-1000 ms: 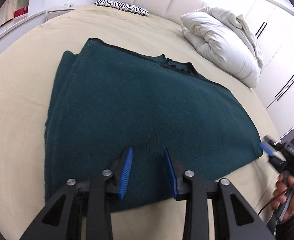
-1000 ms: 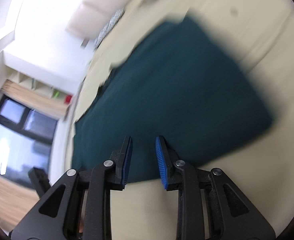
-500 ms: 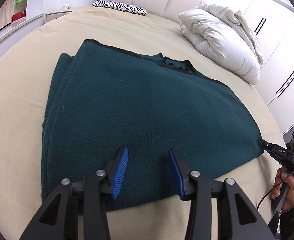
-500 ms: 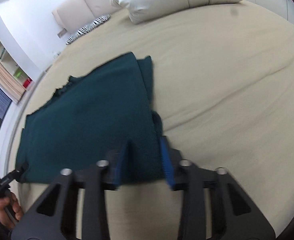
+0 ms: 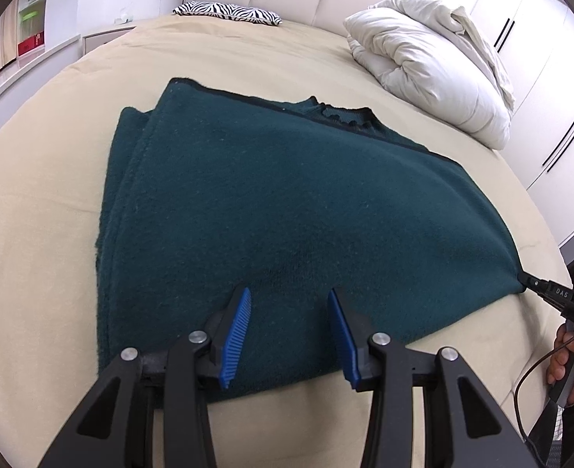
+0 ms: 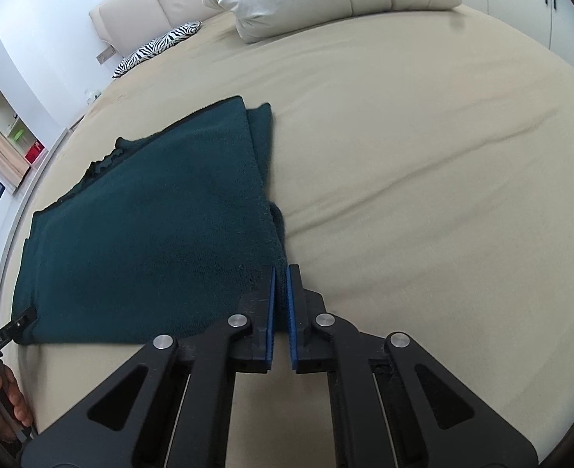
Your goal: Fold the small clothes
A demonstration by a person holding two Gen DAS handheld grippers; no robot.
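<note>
A dark green sweater lies folded flat on the beige bed. My left gripper hovers open over its near edge, blue pads apart and not pressing on the cloth. In the right wrist view the sweater fills the left half. My right gripper is shut on the sweater's near right corner, with a sliver of dark cloth between the blue pads. The left wrist view shows the right gripper pinching that same corner. One black finger of the left gripper shows by the sweater's near left corner.
A white bundled duvet and a zebra-print pillow lie at the head of the bed. Wardrobe doors stand to the right, shelves to the left. A hand holds the right gripper's handle.
The right gripper swung round to the sweater's near right corner and closed on it. The left gripper's jaws widened slightly while it stayed over the near edge.
</note>
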